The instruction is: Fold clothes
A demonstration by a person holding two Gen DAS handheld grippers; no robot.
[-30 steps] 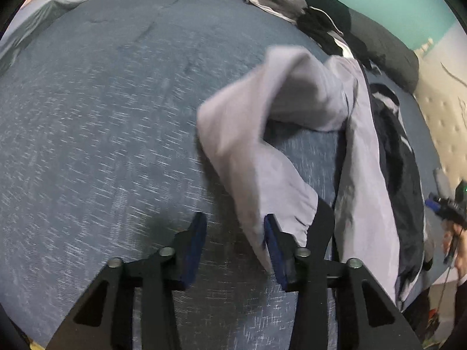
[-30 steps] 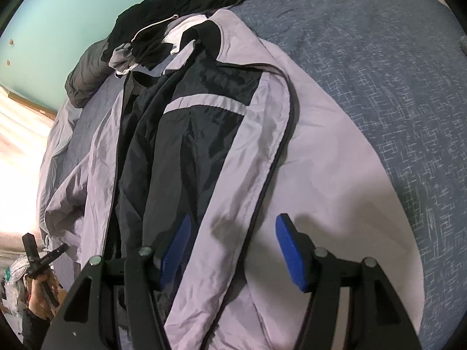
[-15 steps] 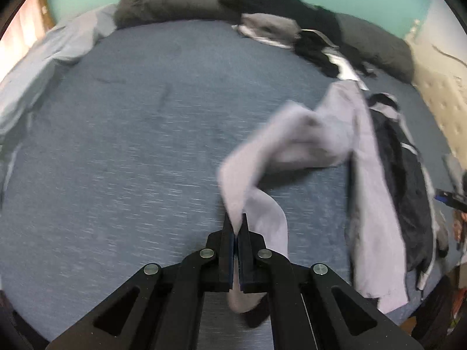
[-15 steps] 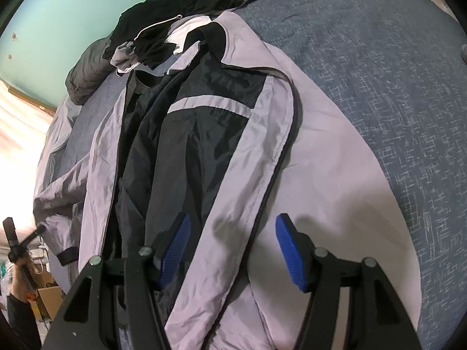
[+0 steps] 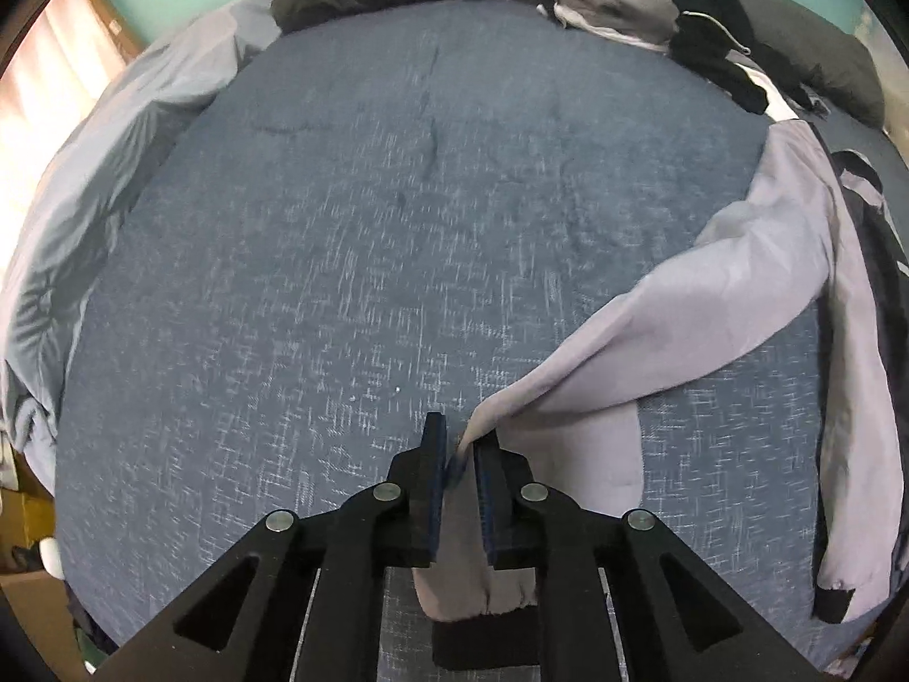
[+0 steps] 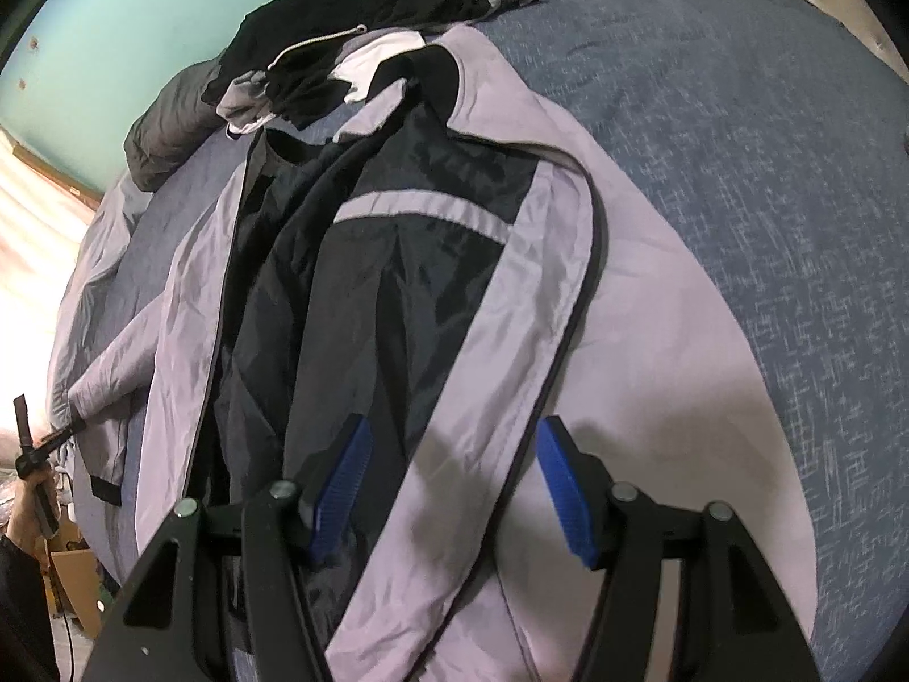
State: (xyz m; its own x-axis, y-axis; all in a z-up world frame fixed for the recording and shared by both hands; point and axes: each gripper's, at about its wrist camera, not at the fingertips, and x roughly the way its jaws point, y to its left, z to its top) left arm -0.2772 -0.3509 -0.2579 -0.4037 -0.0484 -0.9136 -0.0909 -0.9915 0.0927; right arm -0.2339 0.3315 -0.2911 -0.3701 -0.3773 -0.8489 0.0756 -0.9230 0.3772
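A pale lilac jacket (image 6: 511, 307) with a black lining lies open on the blue bed cover (image 6: 767, 131). Its sleeve (image 5: 699, 318) stretches from the jacket body at the right of the left wrist view down to my left gripper (image 5: 461, 443), which is shut on the sleeve near the cuff (image 5: 477, 605); the cuff hangs below the fingers. My right gripper (image 6: 451, 477) stands open just above the jacket's front panel, with the dark zip edge between its blue pads (image 6: 341, 483) and nothing gripped. In the right wrist view the left gripper (image 6: 34, 443) shows small at the far left, pulling the sleeve.
A heap of dark and grey clothes (image 5: 653, 17) lies along the far edge of the bed against a teal wall. A pale grey-blue sheet (image 5: 113, 170) is bunched along the left side. A cardboard box (image 6: 74, 579) stands on the floor beside the bed.
My left gripper closed on the sleeve near its cuff and pulled it out straight, away from the jacket body. The right gripper stayed open over the jacket front.
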